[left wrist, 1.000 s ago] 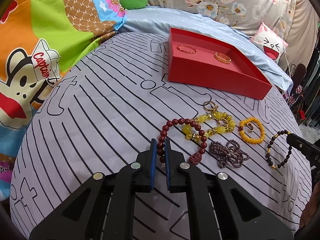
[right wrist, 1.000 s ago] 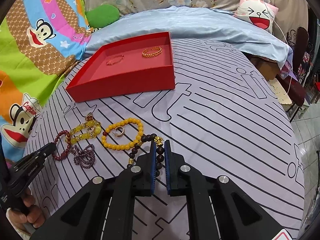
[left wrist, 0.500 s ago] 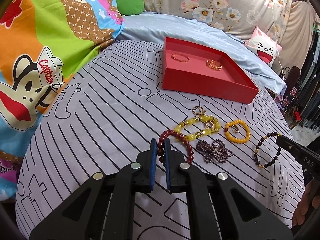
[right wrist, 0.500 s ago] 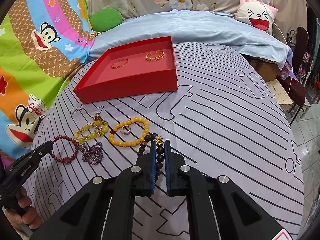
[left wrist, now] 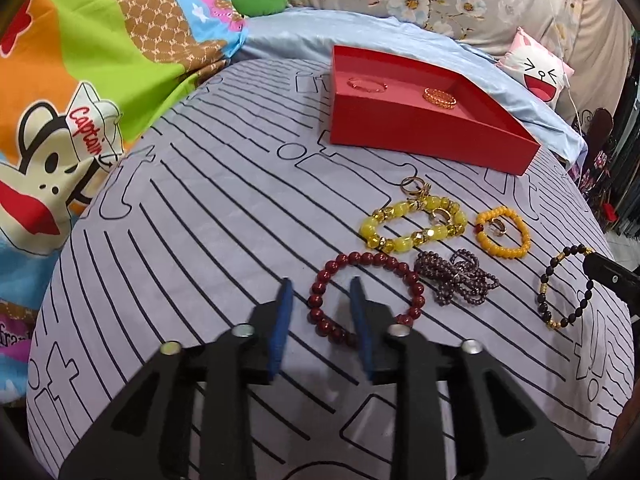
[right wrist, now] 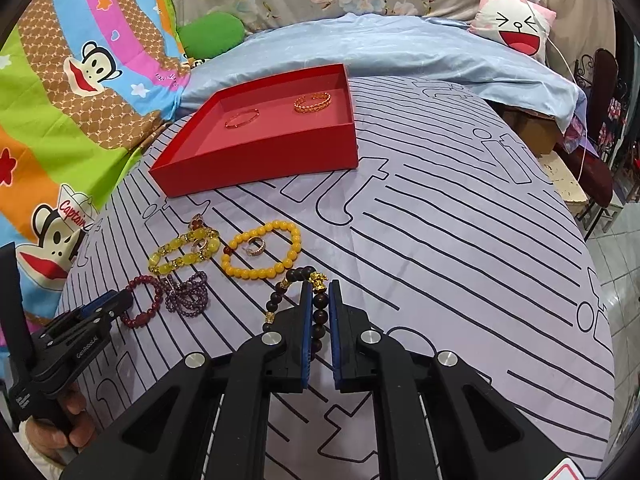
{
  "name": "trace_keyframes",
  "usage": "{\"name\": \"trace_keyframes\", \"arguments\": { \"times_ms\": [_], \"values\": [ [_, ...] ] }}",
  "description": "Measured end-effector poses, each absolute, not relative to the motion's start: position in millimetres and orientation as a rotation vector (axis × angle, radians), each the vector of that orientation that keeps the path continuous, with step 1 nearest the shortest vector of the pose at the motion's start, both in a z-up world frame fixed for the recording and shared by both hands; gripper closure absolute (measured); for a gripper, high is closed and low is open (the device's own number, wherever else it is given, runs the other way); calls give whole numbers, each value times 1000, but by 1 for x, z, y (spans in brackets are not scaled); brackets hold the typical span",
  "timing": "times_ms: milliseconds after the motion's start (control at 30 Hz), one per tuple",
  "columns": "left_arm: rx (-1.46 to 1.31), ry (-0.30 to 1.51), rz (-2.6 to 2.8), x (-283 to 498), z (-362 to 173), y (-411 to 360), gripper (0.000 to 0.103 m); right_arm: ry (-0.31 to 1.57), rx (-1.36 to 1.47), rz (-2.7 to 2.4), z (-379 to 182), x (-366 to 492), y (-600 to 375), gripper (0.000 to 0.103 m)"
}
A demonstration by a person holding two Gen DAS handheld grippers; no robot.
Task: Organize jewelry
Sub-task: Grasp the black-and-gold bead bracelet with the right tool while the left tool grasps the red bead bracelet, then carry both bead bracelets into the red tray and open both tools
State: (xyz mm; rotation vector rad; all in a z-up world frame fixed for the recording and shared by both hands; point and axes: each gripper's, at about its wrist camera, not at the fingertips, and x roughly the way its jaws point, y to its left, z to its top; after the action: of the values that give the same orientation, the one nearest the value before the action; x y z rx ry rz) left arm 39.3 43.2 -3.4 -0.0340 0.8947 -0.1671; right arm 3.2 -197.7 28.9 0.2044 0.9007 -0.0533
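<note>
The left gripper stands open over the striped bed cover, one blue pad inside the loop of the dark red bead bracelet and the other outside it, at its 9 o'clock. Neither pad presses the beads. The right gripper is nearly closed on the black bead bracelet, its strand running between the pads and its gold charm just beyond the tips.

At 12 o'clock from the red bracelet lies the yellow chunky bracelet; at 3 o'clock, the tangled purple bead strand. The orange bead bracelet rings a small gold ring. Far at 12 o'clock, the red tray holds a thin bangle and a gold chain bangle, well apart.
</note>
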Motion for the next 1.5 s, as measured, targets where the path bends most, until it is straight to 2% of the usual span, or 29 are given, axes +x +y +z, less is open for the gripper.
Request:
{"name": "trace_keyframes", "arguments": {
  "times_ms": [133, 167, 200, 267, 600, 967, 1233, 1500],
  "values": [
    [-1, 883, -155, 40, -7, 37, 73, 904, 211, -55, 28, 4, -199, 96],
    [7, 882, -151, 40, -7, 36, 78, 906, 213, -55, 28, 4, -200, 96],
    [11, 881, -151, 40, -7, 35, 88, 908, 215, -55, 27, 5, -200, 96],
    [13, 881, -152, 40, -7, 35, 95, 908, 216, -54, 27, 5, -200, 96],
    [-40, 883, -185, 39, 10, 38, 96, 891, 211, -36, 37, 9, -198, 96],
    [-64, 799, -287, 59, 73, 22, 96, 828, 204, 8, 73, 41, -198, 96],
    [-103, 720, -355, 116, 115, 6, 96, 770, 163, 27, 104, 100, -201, 96],
    [-150, 726, -418, 190, 118, -16, 96, 799, 180, 70, 100, 177, -200, 96]
  ]
}}
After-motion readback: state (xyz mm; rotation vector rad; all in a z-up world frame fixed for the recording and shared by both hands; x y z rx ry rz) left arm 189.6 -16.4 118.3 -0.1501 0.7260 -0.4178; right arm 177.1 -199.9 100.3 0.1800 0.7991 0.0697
